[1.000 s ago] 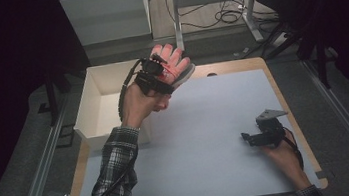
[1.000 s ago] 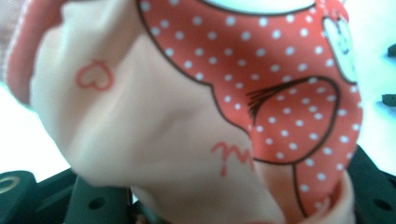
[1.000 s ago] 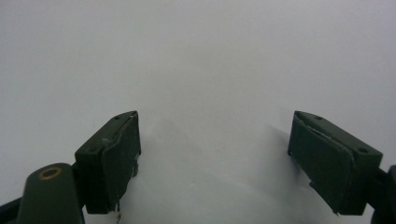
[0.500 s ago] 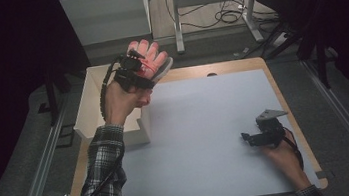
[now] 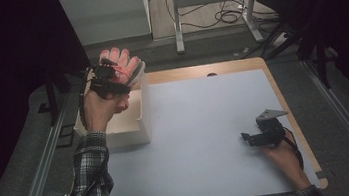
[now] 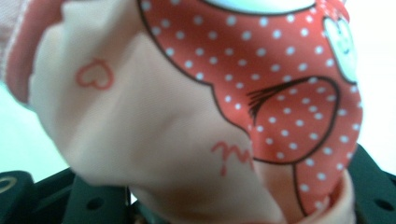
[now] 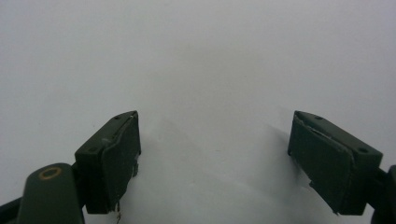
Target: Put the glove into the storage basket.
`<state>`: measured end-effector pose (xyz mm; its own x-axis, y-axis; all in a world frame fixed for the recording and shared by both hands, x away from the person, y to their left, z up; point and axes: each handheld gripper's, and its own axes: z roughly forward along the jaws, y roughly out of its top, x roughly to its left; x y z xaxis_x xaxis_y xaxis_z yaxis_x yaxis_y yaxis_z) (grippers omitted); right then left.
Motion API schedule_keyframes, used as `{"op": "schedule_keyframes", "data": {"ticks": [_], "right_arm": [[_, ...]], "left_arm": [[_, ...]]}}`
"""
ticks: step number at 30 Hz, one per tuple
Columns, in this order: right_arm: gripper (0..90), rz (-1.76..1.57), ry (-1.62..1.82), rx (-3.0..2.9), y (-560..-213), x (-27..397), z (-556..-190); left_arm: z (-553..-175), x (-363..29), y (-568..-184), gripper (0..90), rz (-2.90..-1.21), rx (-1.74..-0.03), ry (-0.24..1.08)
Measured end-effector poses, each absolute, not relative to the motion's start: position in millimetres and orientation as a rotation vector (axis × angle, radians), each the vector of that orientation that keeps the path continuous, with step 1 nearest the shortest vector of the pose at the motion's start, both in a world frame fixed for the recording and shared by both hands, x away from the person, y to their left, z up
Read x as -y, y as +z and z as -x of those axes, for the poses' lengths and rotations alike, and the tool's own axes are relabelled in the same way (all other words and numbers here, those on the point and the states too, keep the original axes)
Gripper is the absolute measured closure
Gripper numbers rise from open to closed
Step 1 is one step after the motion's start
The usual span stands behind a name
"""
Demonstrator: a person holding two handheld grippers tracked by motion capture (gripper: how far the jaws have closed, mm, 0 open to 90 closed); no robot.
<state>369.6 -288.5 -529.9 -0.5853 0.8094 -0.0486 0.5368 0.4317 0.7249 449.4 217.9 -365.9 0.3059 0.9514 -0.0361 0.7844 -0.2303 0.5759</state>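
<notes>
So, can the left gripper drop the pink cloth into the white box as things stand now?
Probably yes. The left gripper holds the pink cloth above the white box, whose top is open, and nothing lies between them. The right gripper rests far away.

A lab-like recording room: dark curtains (image 5: 8, 73) beyond the fingers, loose cables (image 5: 225, 17) on the floor, metal frame legs (image 5: 176, 17), and aluminium rails (image 5: 44, 164) flanking the white worktop (image 5: 206, 124).

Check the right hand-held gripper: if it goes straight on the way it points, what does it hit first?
Probably nothing soon. The right hand-held gripper lies low over the white table top, jaws open and empty, pointing left across it. Its own view shows bare white surface ahead. The white box sits far off, likely aside of that line.
</notes>
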Motion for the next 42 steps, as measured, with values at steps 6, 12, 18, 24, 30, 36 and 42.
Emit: {"op": "schedule_keyframes", "data": {"ticks": [6,12,18,24,30,36,42], "right_arm": [[17.3,-1.144,0.955,-2.299,-530,289,-370],[17.3,-1.144,0.955,-2.299,-530,289,-370],[17.2,-1.145,0.955,-2.299,-530,289,-370],[17.3,-1.144,0.955,-2.299,-530,289,-370],[17.2,-1.144,0.956,-2.299,-530,289,-370],[17.3,-1.144,0.956,-2.299,-530,289,-370],[17.3,-1.144,0.956,-2.299,-530,289,-370]], "left_arm": [[-453,-230,-382,42.1,-2.057,-1.592,0.454],[-458,-234,-397,41.9,-2.047,-1.623,0.451],[-467,-233,-420,41.3,-2.046,-1.643,0.451],[-476,-229,-443,40.8,-2.045,-1.678,0.443],[-486,-220,-466,40.1,-2.074,-1.712,0.421],[-493,-213,-478,39.4,-2.12,-1.746,0.397],[-499,-207,-488,36.4,-2.175,-1.767,0.39]]}}
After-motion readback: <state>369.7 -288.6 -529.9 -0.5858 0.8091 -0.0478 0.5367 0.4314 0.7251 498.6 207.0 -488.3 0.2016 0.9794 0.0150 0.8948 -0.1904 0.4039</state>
